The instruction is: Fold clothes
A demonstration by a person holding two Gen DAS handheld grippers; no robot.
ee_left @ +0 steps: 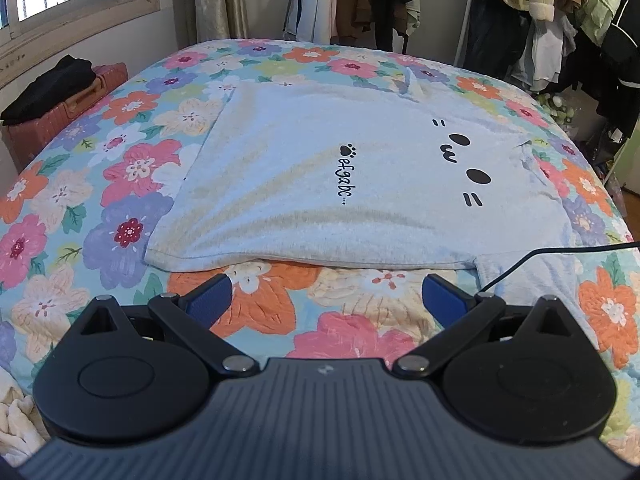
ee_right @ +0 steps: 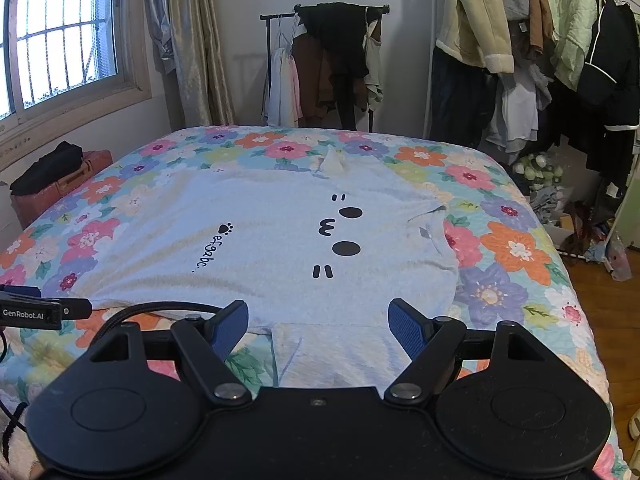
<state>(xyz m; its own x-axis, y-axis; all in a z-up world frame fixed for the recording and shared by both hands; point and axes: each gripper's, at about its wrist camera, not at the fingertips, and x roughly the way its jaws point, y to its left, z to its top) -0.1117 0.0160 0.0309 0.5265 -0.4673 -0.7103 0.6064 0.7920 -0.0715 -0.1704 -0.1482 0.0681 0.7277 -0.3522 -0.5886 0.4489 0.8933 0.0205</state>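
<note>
T-shirt flat on the bed, straight ahead of both tools, long axis running left to right across you.

The bed [ee_right: 512, 248] with its floral quilt carries the pale T-shirt [ee_left: 320, 184], spread face up with its hem to your left and its collar to your right. The near sleeve [ee_right: 340, 352] lies directly under and between the fingers of your right tool [ee_right: 318, 326], so that tool is the closer one for a sleeve fold. Your left tool [ee_left: 324, 300] hovers just short of the shirt's near side edge. Both tools are spread wide, pinching nothing. A black cable [ee_left: 560, 250] trails across the shirt's near right part and could snag. The suitcase [ee_left: 60, 116] and clothes racks [ee_right: 332, 64] stand well apart.
</note>
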